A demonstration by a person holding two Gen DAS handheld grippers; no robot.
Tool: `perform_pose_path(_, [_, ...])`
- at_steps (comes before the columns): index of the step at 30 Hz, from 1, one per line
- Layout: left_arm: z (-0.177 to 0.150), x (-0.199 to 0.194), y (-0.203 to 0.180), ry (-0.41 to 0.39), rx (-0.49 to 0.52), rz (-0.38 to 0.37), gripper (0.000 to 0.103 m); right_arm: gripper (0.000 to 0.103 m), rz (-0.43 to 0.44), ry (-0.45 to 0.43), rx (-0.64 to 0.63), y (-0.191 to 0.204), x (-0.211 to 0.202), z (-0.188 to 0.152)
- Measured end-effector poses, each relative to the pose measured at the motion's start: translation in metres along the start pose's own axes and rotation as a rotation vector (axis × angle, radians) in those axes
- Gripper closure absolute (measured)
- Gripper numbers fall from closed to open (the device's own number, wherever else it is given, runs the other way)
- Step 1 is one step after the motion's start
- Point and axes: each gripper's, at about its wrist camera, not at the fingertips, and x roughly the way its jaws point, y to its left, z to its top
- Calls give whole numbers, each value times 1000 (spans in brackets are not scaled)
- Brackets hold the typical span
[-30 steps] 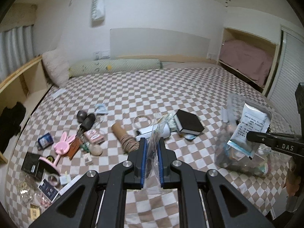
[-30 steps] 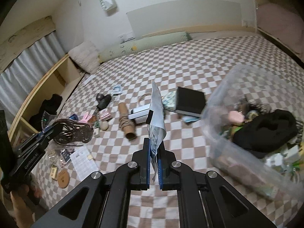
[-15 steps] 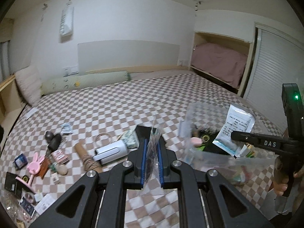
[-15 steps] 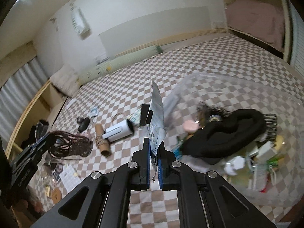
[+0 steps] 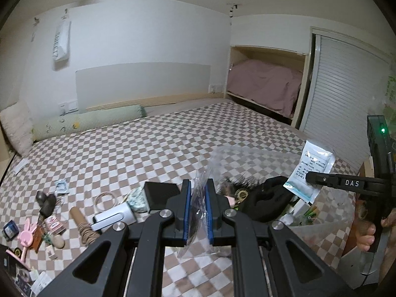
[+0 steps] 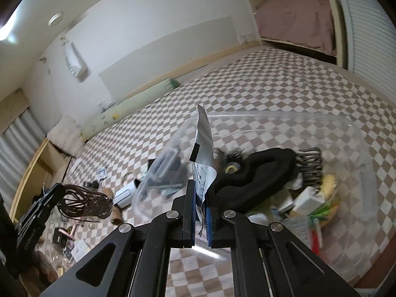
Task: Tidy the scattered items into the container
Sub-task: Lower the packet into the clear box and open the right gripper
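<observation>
Both claws have swung from the bed's clutter toward the clear container: right claw clamps the white packet above it, left claw clamps a clear bag beside it. Release only once you're well inside its rim.

We have swung both grippers across the checked bed toward the clear container within the last second. In the left wrist view the scattered clutter has slid to the lower left, and the container with its black knitted garment now sits just right of the left gripper. The clear packet pinched there now overlaps the container's near edge. In the right wrist view the container has grown to fill the right half, and the white sachet in the right gripper now stands before the garment, over the container's rim.
</observation>
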Motion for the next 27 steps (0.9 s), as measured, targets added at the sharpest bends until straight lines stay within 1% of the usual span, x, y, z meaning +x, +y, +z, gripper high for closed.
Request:
perform_pose_path(6, [8,12,-22,-7,39,-33,92,96,-32,-8,71,-39,-7,3])
perform_pose_path(13, [25,26,-33,-40,26,-83,92,96,-101,-3,149,-81,-8,2])
perform_pose_path(17, [35,32,-42,-67,6,-134,92,96,-131,14,172,-91,-2,-1])
perform_pose_path(20, [36,42,-49,-68,-4,-182,92,96,-160,27,170,-92,2,-2])
perform_pose_path(23, [31,55,-56,-47,7,-200,92,96,-195,36,165,-93,7,-3])
perform_pose_path(27, [22,77,-60,-1,16,-200,92,96,-227,55,158,-92,13,-5])
